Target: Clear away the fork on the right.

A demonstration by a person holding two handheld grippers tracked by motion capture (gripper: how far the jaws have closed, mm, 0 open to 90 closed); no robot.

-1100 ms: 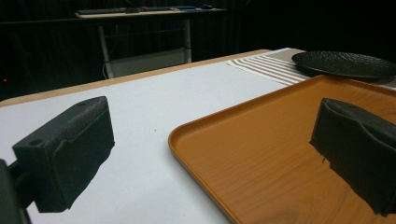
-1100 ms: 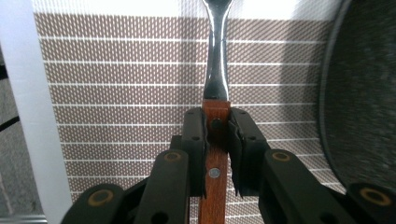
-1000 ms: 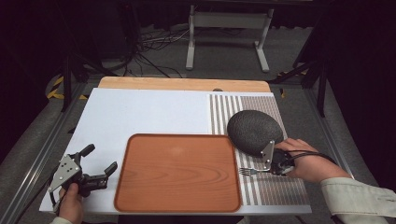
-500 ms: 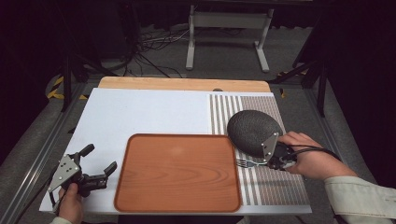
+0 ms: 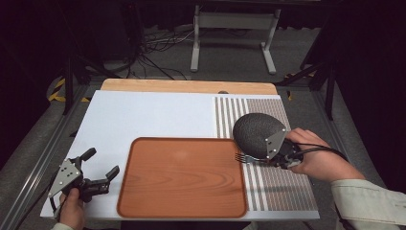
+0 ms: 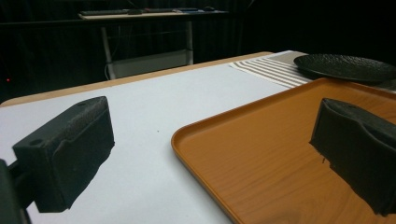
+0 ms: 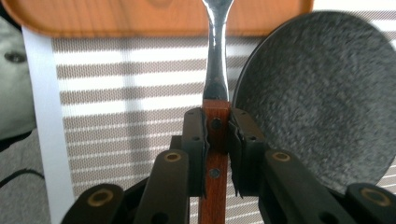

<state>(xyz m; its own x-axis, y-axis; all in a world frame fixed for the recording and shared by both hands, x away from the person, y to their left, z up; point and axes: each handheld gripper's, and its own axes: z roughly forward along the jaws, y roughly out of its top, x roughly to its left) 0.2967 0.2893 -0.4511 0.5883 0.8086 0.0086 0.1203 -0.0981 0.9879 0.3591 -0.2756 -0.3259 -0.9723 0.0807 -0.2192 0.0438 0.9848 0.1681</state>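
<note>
Wooden-handled fork (image 7: 215,116) clamped, right hand-held gripper (image 7: 217,135); unlabelled.

White table (image 5: 143,120) carries a wooden tray (image 5: 182,177), just right of the left gripper (image 5: 98,172), plus a striped mat (image 5: 277,187).

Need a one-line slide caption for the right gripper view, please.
Right gripper shut on a wooden-handled fork, pointing toward the orange tray, dark plate alongside.

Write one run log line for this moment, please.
right gripper: shut on fork handle | fork: lifted beside dark plate | left gripper: open, idle by tray
</note>
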